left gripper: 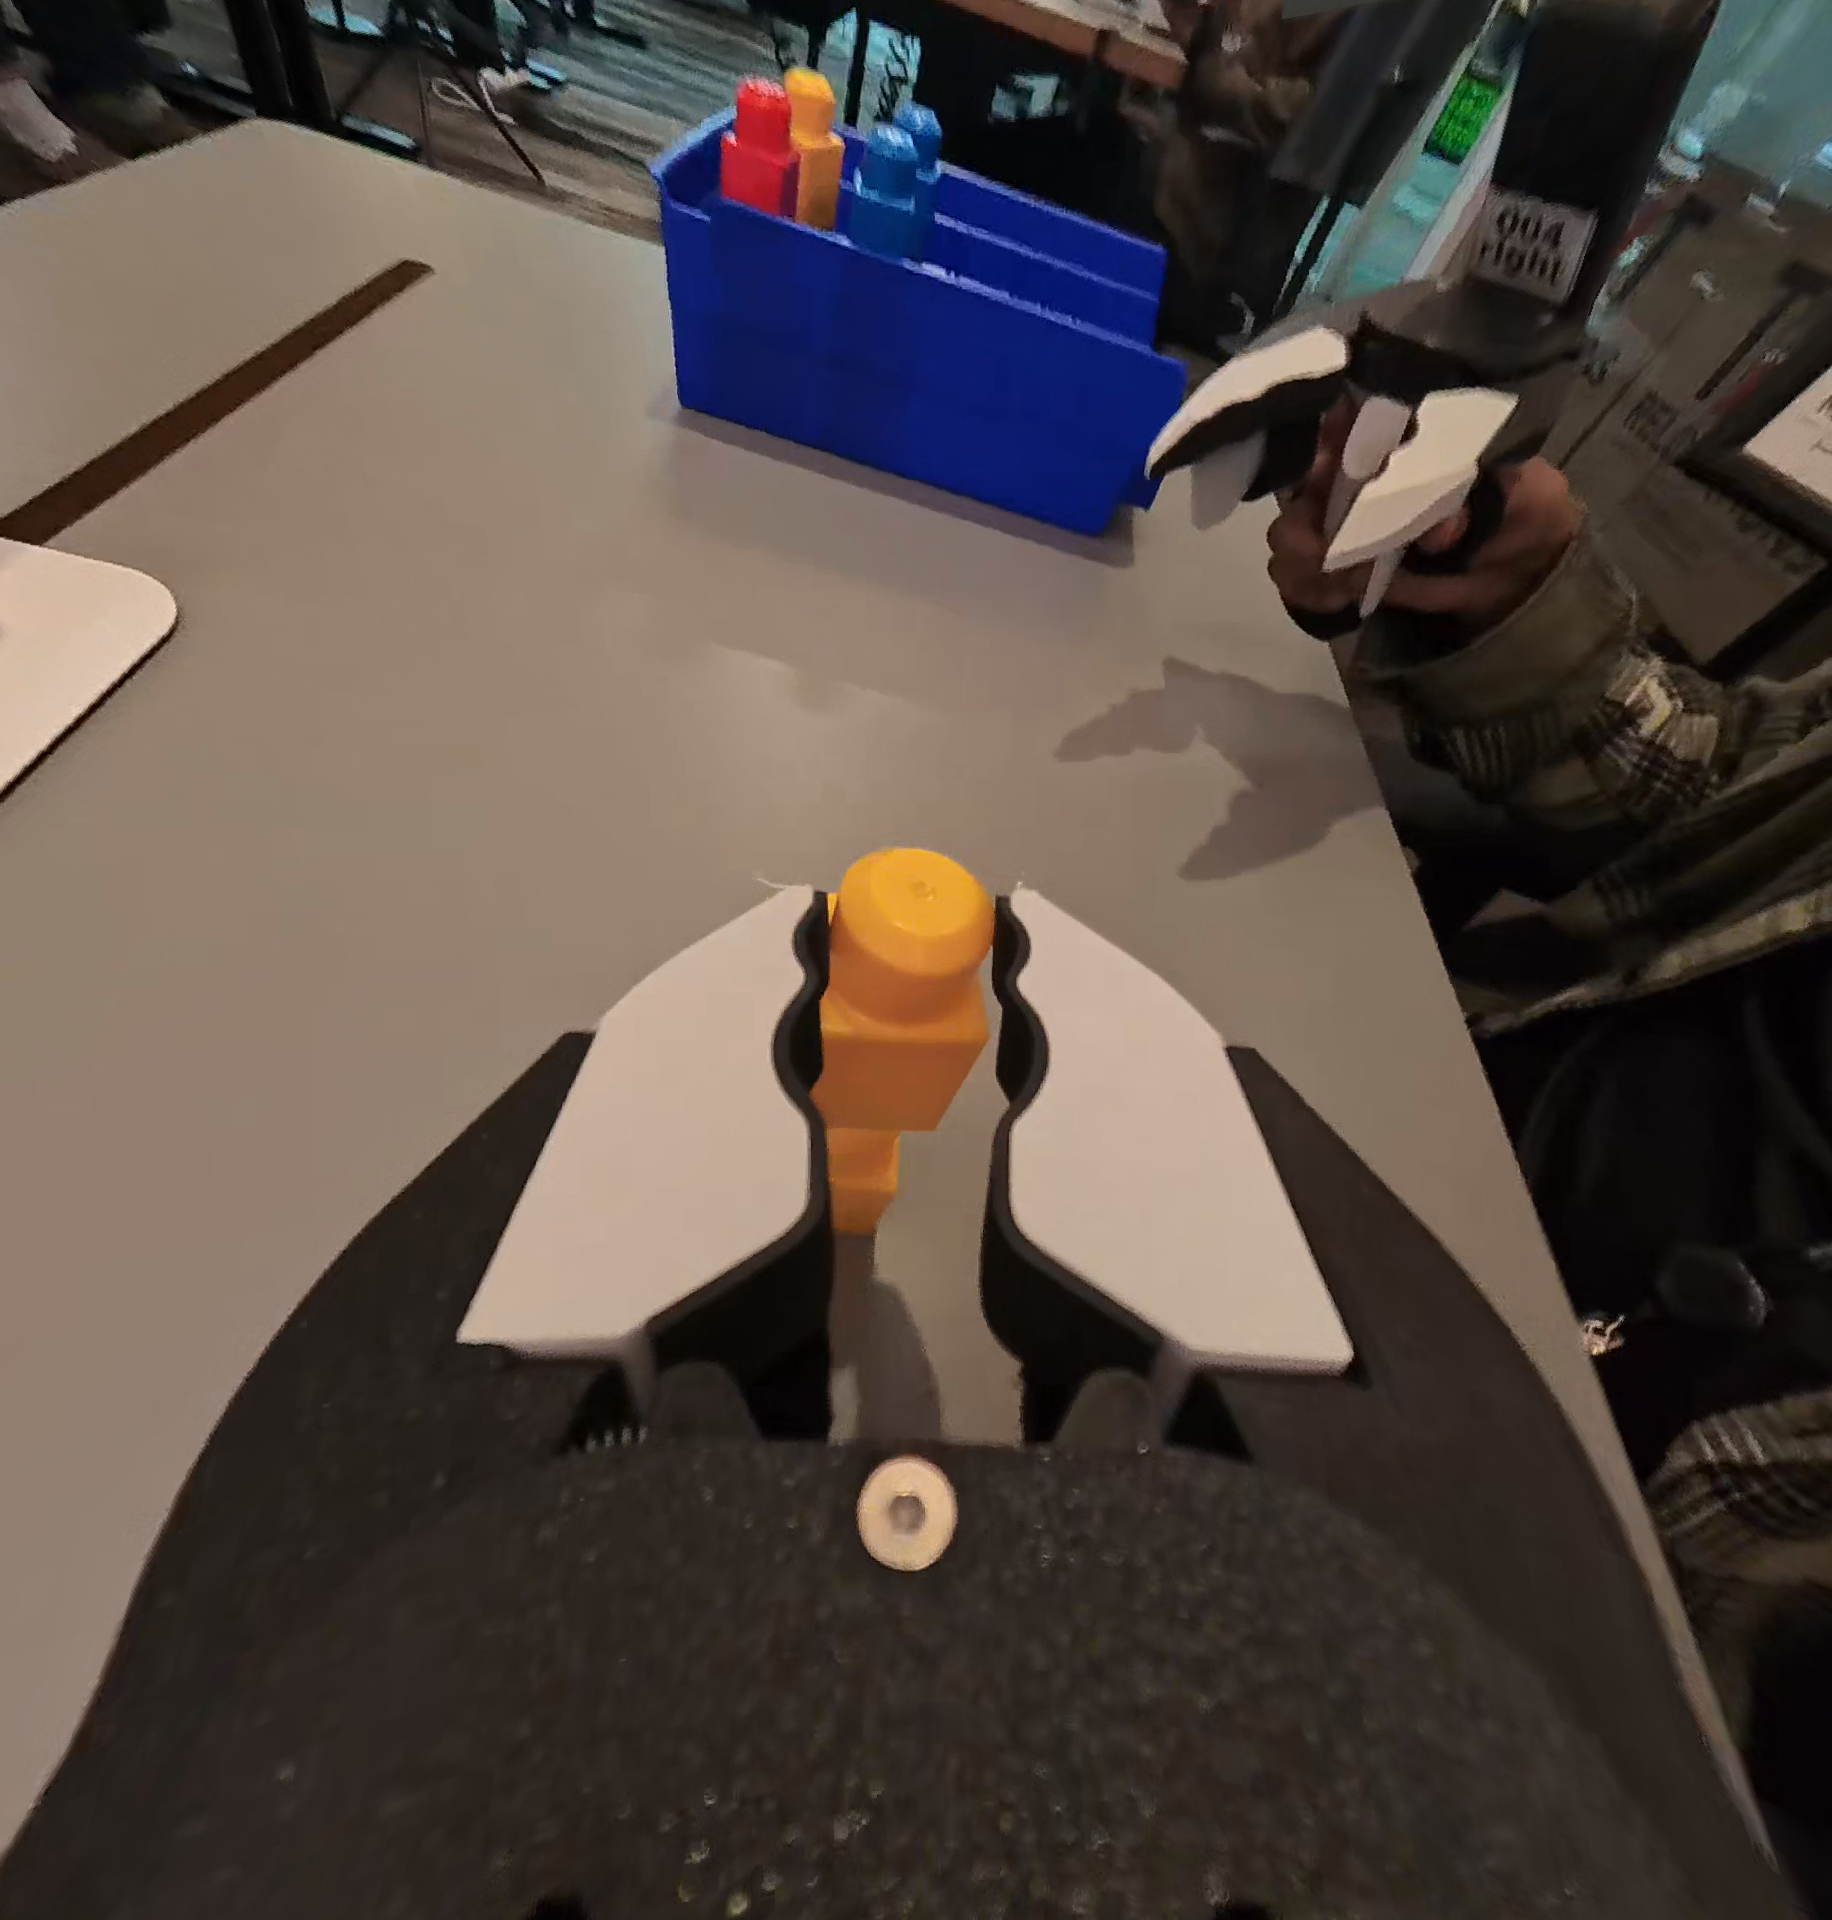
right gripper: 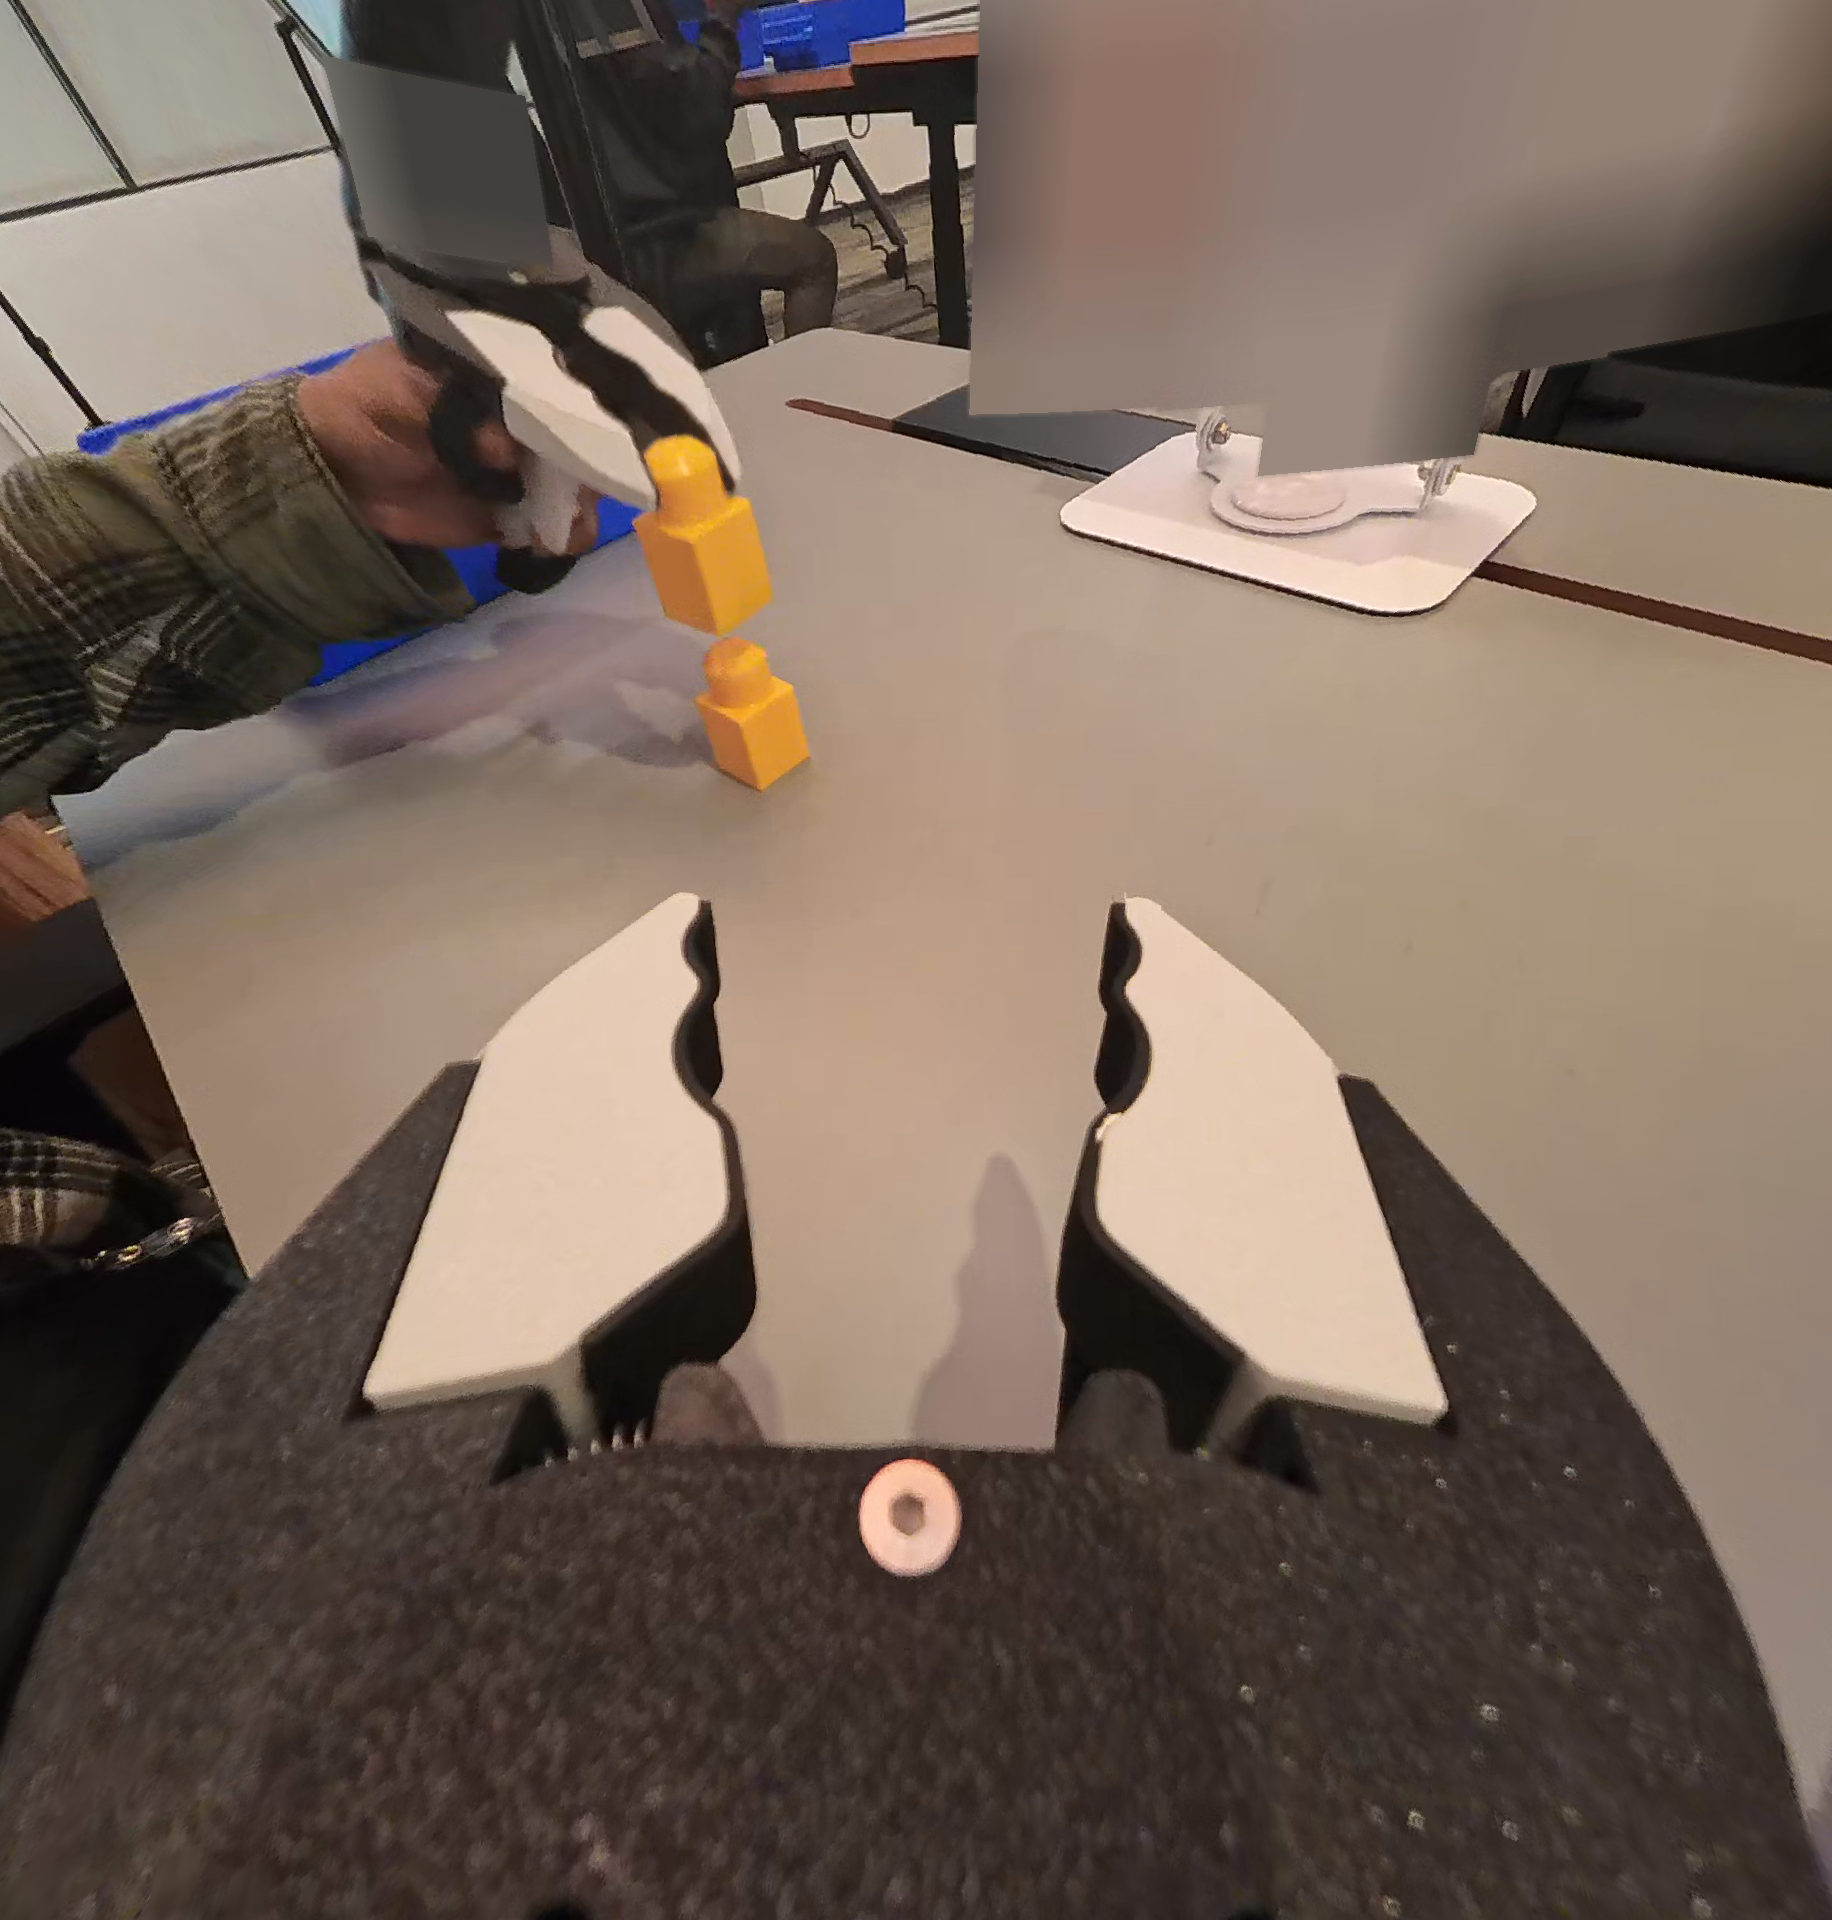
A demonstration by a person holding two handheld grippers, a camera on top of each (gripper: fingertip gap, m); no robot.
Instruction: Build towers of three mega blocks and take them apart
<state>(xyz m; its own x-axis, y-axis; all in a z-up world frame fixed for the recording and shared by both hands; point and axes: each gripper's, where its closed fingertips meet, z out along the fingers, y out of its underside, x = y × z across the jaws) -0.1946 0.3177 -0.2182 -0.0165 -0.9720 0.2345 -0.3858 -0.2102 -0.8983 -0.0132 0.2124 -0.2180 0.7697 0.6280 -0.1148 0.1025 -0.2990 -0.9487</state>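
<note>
My left gripper (left gripper: pixel 907 914) is shut on the stud of an orange block (left gripper: pixel 896 1023) and holds it in the air. In the right wrist view this held block (right gripper: pixel 706 561) hangs just above a second orange block (right gripper: pixel 754 722) that stands on the grey table (right gripper: pixel 1203 831), with a small gap between them. The lower block shows under the held one in the left wrist view (left gripper: pixel 862 1179). My right gripper (right gripper: pixel 910 920) is open and empty, low over the table nearer the front; it also shows at the table's right edge in the left wrist view (left gripper: pixel 1296 488).
A blue bin (left gripper: pixel 912 353) at the far side holds red (left gripper: pixel 758 156), orange (left gripper: pixel 816 145) and blue (left gripper: pixel 896 187) block stacks. A white monitor base (right gripper: pixel 1296 530) stands at the back. A dark strip (left gripper: pixel 205 405) runs across the table. The person's sleeve (right gripper: pixel 143 582) reaches over the left side. One gripper's finger ends stand about 20 cm off the other's.
</note>
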